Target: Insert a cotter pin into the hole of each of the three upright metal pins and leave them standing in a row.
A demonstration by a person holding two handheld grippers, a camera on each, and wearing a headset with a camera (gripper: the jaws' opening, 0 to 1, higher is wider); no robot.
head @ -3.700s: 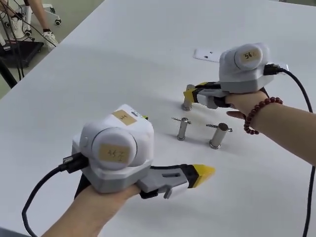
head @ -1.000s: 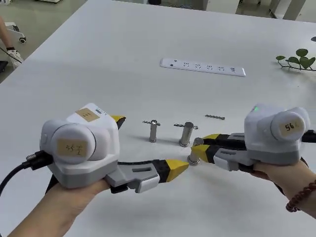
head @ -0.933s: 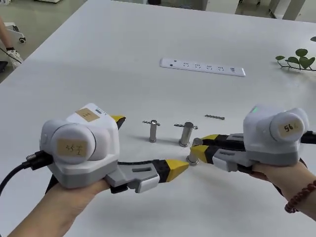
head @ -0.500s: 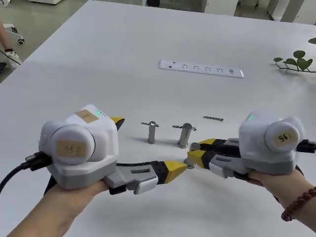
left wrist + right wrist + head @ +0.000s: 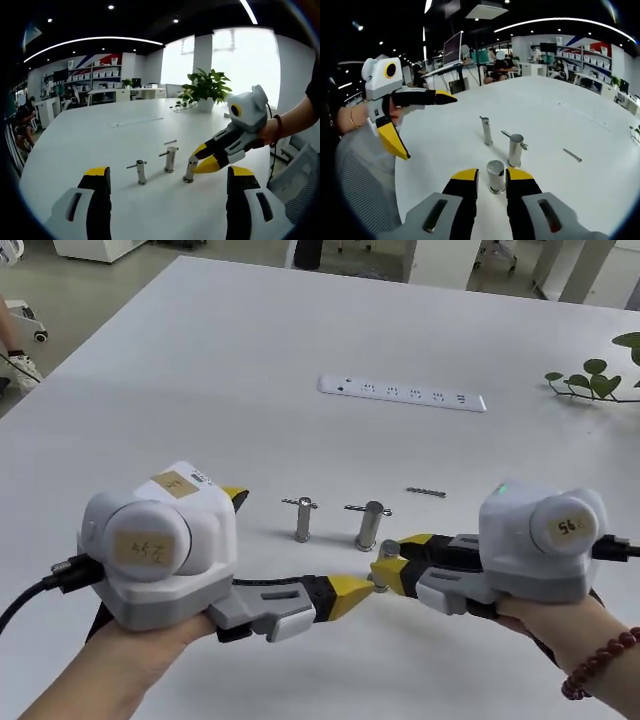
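Two upright metal pins stand side by side, each with a cotter pin through its top. A third metal pin, with no cotter pin in it, stands upright on the table. My right gripper is shut on the third pin, its yellow tips on either side. A loose cotter pin lies behind the row. My left gripper stands open in front of the pins, holding nothing. The right gripper enters the left gripper view from the right.
A white power strip lies farther back on the white table. Green plant leaves reach in at the right edge. A person sits at a desk far off. My left gripper shows at the left of the right gripper view.
The head camera has tilted, shifting the whole picture. My right gripper and the third pin have edged slightly toward me. The left gripper stays open in the same place.
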